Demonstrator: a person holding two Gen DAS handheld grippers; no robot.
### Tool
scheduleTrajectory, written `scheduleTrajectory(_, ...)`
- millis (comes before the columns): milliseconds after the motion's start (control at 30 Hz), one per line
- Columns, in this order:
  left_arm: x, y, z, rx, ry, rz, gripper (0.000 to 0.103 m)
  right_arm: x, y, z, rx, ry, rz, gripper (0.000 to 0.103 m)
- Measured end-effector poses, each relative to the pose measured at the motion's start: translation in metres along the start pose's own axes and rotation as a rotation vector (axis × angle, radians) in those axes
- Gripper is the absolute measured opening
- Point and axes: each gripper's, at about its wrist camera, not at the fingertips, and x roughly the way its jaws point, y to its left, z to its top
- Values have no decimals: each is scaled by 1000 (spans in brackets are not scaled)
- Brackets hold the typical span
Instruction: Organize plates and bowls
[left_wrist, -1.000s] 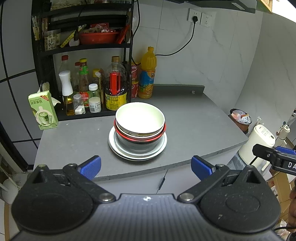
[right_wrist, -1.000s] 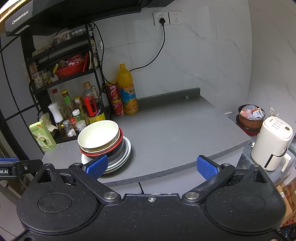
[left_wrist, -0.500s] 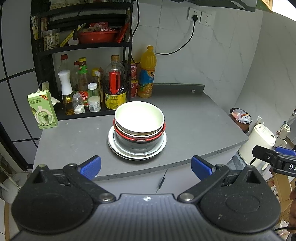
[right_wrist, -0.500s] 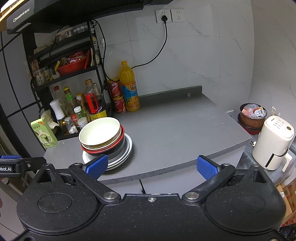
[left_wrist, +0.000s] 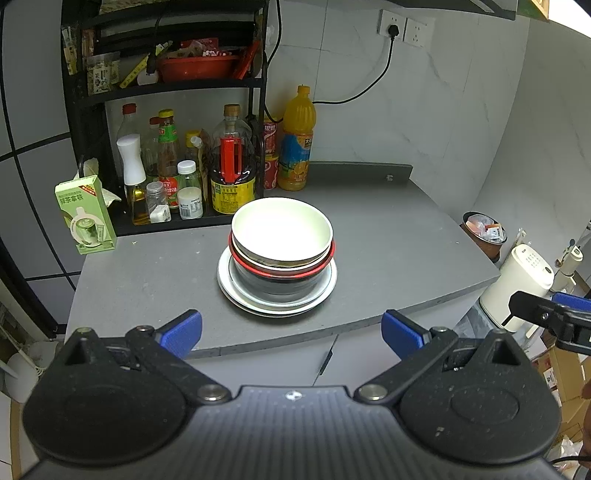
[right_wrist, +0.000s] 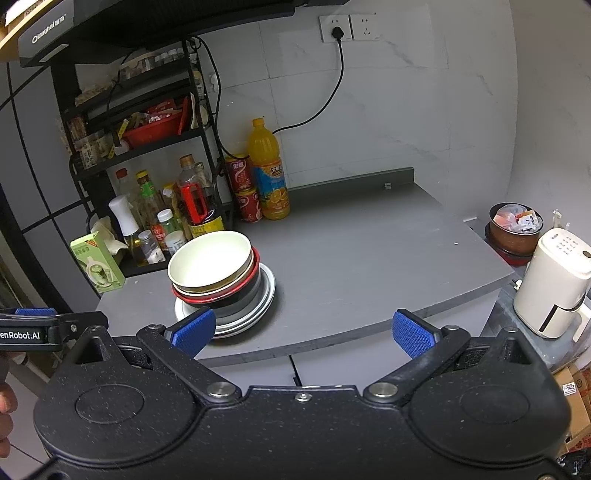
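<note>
Both tongs hang released short of the grey desk (left_wrist: 388, 236) edge — left tongs (left_wrist: 291, 330) and right tongs (right_wrist: 304, 332), blue pads wide apart and empty. The cream bowl (left_wrist: 282, 230) tops nested bowls on stacked plates (left_wrist: 277, 301), at 12 o'clock from the left tongs and 11 o'clock from the right.

I can't count the plates (left_wrist: 277, 301) under the stacked bowls (left_wrist: 282, 236). The frame edge cuts off my other hand-held gripper (left_wrist: 550, 319); bottle labels (left_wrist: 232, 192) unreadable.
</note>
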Motion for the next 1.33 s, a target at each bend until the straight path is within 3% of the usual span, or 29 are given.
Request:
scheduleTrajectory(1033, 4, 1, 8, 14, 5, 7, 102, 7, 1, 0, 7, 12, 11, 103)
scheduleTrajectory(1333, 2, -4, 8, 32, 27, 8, 102, 4, -6, -2, 62, 30, 20, 103)
